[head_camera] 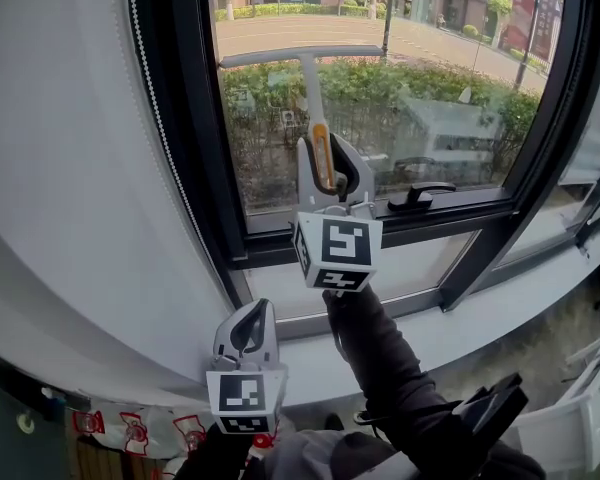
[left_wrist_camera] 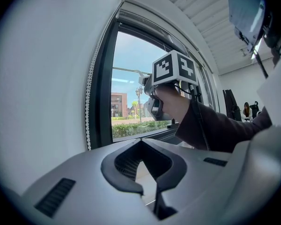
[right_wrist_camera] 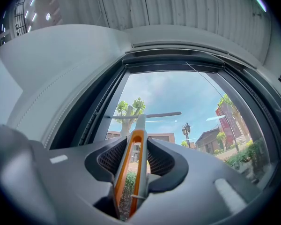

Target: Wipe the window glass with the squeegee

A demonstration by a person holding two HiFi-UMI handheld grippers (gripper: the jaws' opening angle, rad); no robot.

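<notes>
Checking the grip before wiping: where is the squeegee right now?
Head view, centre: the squeegee stands upright, its orange-striped handle clamped in the right gripper, its blade level before the window glass, up left of the black window latch.

Grey-orange squeegee point(head_camera: 310, 98) upright, blade against window glass point(head_camera: 430, 98).

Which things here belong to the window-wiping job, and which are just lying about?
In the job: squeegee; window glass; right hand-held gripper, shut on the squeegee's handle.
Not in it: left hand-held gripper, shut and empty; window handle; beaded cord.
</notes>
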